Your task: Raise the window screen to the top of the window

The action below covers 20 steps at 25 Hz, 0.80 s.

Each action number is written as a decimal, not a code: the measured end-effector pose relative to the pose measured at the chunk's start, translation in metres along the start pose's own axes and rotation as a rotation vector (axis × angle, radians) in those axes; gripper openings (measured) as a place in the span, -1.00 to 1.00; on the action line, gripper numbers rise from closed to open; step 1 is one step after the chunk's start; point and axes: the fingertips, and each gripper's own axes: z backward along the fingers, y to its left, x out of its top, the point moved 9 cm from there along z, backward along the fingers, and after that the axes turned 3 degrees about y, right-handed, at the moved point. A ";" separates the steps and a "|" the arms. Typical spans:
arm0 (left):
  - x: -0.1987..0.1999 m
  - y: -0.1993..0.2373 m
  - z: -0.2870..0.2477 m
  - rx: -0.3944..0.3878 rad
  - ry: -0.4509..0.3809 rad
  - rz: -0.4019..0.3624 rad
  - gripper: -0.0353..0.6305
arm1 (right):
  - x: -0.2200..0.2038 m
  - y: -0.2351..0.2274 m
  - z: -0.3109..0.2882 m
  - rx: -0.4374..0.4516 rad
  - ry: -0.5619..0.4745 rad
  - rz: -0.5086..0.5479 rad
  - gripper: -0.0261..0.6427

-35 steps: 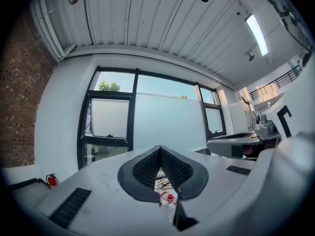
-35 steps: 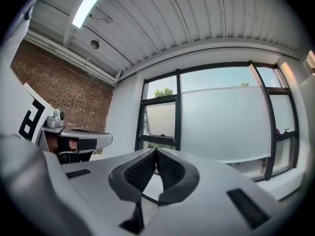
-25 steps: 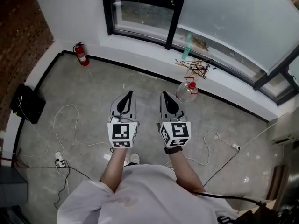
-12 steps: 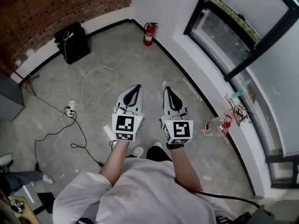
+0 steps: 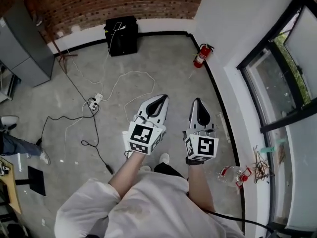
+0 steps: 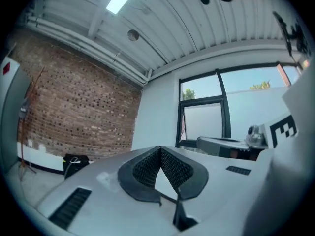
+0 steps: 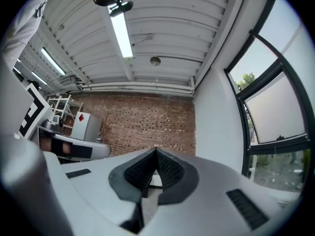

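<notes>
Jaws squeezed together on nothing, white left gripper and white right gripper aimed at the red brick wall at twelve o'clock. Black-framed window sits at three o'clock, so I'd guess there's nothing to grab yet.

Our head camera looks steeply down onto the grey concrete floor, with the left tool and right tool close below. Each tool's camera sits just behind its jaws, facing level: left toward the black-framed window, right toward the red brick wall, which all three views share.
</notes>
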 end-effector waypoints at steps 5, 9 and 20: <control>0.019 -0.021 -0.062 -0.015 -0.052 -0.030 -0.89 | 0.005 -0.060 -0.014 -0.004 -0.030 0.001 -0.92; 0.018 -0.060 -0.125 -0.062 -0.034 -0.095 -0.89 | -0.001 -0.113 -0.016 -0.032 -0.011 0.031 -0.92; -0.003 -0.124 -0.288 -0.256 0.076 -0.063 -0.89 | -0.041 -0.264 -0.026 -0.245 0.051 -0.073 -0.92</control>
